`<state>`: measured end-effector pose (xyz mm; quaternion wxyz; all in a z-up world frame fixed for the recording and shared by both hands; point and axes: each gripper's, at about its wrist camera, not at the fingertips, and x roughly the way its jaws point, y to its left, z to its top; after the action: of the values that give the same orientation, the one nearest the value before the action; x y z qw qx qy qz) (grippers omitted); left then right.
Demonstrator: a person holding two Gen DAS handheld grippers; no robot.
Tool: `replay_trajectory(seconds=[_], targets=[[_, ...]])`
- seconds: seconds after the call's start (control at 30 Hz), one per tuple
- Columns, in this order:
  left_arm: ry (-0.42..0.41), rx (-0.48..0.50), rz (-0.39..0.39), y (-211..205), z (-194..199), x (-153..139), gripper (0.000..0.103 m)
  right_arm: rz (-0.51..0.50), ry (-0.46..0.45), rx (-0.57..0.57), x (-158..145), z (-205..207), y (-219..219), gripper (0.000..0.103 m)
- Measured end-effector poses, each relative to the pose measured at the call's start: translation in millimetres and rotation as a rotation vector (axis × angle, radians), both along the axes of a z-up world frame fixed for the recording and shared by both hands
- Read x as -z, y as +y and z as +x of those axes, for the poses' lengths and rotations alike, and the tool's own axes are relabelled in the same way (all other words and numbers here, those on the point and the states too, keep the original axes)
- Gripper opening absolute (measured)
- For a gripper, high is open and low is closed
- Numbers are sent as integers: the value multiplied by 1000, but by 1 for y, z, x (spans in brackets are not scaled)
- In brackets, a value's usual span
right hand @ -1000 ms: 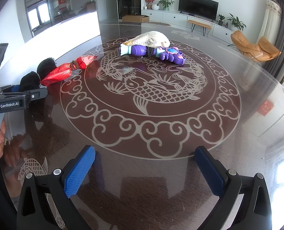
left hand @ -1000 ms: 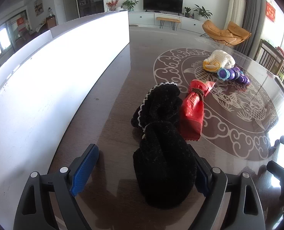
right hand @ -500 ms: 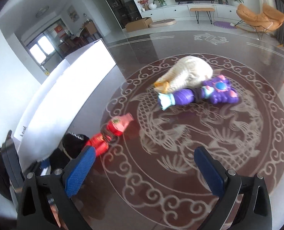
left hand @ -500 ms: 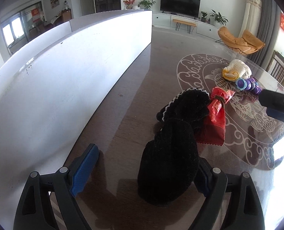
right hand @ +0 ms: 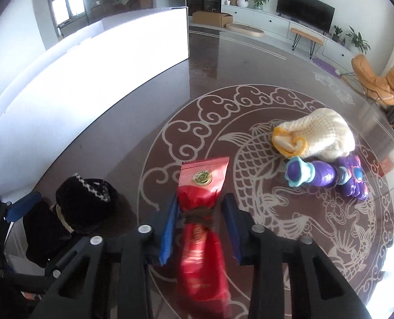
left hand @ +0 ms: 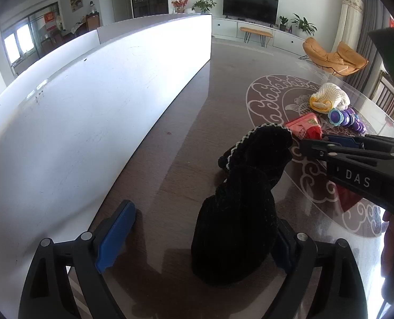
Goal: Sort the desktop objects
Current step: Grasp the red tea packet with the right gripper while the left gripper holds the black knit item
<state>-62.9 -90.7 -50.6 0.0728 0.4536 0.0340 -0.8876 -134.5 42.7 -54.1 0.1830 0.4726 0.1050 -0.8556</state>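
Note:
A black knitted sock bundle lies on the dark table between the wide-open fingers of my left gripper; it also shows in the right wrist view. A red snack packet, tied at its waist, lies between the fingers of my right gripper, which have narrowed around it with a small gap on the right side. The packet's top peeks out behind the right gripper's body in the left wrist view. A cream knitted sock and a purple toy lie farther right.
A tall white panel runs along the table's left side, close to the left gripper. The table has a pale carp-and-cloud pattern. The right gripper's black body crosses the left wrist view at the right.
My right gripper swung left and down to the red packet and narrowed its fingers around it. My left gripper stayed open around the black sock bundle, turning slightly left.

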Motion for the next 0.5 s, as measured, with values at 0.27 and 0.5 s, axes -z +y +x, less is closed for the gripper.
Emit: replay_trajectory(seconds=[0.27,0.5], targets=[[-1,51,-3,11,1,-1,91,-15,49,-20,-1,54,77,26],[2,94,-6,20,0,0,92,-38,98,20,-3,108,131,33]])
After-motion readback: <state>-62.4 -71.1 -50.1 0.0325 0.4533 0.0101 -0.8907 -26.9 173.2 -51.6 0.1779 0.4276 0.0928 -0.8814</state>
